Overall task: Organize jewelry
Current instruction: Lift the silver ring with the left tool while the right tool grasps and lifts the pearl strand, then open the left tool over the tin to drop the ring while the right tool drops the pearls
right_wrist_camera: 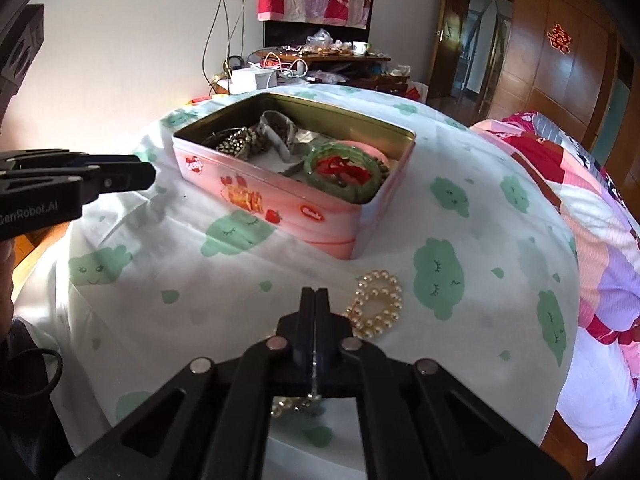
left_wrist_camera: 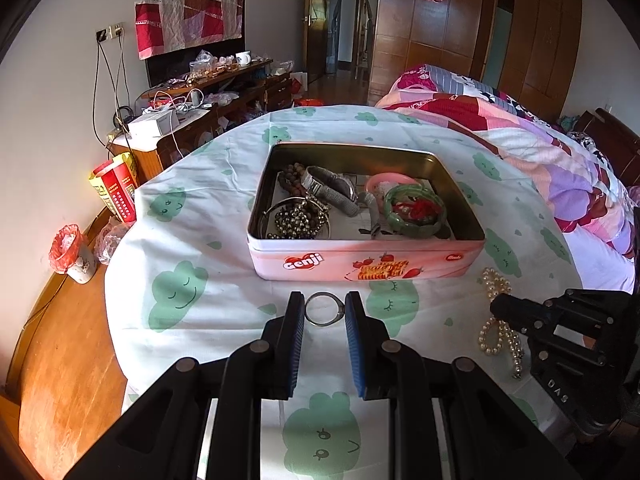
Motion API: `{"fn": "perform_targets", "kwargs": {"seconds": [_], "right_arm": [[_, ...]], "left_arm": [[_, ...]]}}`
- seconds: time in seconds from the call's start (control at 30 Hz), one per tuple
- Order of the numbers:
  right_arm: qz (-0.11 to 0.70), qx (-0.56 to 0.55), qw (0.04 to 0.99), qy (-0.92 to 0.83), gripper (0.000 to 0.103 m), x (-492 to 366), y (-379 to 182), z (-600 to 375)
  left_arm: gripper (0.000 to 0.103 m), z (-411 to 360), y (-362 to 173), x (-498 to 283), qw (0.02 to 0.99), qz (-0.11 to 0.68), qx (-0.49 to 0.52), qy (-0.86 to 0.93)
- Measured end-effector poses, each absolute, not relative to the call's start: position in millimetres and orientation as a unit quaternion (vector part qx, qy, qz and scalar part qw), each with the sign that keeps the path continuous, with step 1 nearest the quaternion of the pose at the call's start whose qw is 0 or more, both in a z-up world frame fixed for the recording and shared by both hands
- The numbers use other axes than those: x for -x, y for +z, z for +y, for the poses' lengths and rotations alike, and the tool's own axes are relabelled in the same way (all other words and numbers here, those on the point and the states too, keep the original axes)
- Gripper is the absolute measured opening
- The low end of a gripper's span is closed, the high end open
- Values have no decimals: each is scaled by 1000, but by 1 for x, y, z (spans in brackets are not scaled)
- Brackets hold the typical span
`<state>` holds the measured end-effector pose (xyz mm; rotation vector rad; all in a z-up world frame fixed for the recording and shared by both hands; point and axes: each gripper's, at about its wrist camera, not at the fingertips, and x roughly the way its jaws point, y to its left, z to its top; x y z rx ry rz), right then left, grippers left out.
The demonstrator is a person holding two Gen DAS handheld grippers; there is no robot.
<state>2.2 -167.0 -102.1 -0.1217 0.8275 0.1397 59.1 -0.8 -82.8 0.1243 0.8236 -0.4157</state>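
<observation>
- Left wrist view: left gripper (left_wrist_camera: 324, 307), fingers narrowed onto a silver ring (left_wrist_camera: 323, 309) held just in front of the pink tin (left_wrist_camera: 366, 258).
- Right gripper (right_wrist_camera: 316, 300): fingers pressed together over a pearl strand (right_wrist_camera: 378, 304) lying on the cloud-print cloth (right_wrist_camera: 200, 280); whether a bead is pinched, cannot tell.
- Advice: lift the ring clear of the tin's near wall, then release over a bare spot inside.
- Ring: thin metal band, slightly thicker on one side.
- Tin contents: green bangle (left_wrist_camera: 414, 212), watch (left_wrist_camera: 332, 188), dark beads (left_wrist_camera: 290, 178).
</observation>
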Motion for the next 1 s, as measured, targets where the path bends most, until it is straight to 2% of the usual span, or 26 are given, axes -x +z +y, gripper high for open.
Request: {"fn": "perform_targets", "kwargs": {"seconds": [0.27, 0.37, 0.4, 0.43, 0.5, 0.63, 0.67, 0.7, 0.73, 1.0], "right_arm": [[356, 46, 931, 72, 0, 1, -65, -175], [382, 29, 921, 72, 0, -7, -63, -182], [391, 21, 918, 62, 9, -9, -66, -184], [404, 17, 913, 53, 37, -11, -71, -185], [434, 6, 900, 43, 69, -15, -85, -184], [471, -15, 882, 25, 58, -22, -110, -180], [473, -18, 881, 21, 58, -24, -113, -180], [466, -24, 884, 21, 49, -27, -115, -181], [470, -21, 882, 18, 16, -29, -115, -181], [430, 38, 901, 32, 14, -4, -84, -174]], "left_arm": [[21, -1, -63, -59, 901, 378, -61, -204], [21, -1, -62, -59, 902, 375, -63, -202], [21, -1, -63, -60, 902, 378, -62, -201], [21, 0, -65, -61, 901, 380, -61, -201], [21, 0, -69, -63, 899, 385, -61, -200], [21, 0, -75, -66, 896, 390, -56, -205], [21, 0, -76, -66, 896, 390, -55, -207], [21, 0, -76, -67, 895, 390, -54, -208], [21, 0, -76, -67, 895, 390, -52, -209], [21, 4, -53, -67, 905, 365, -46, -215]]}}
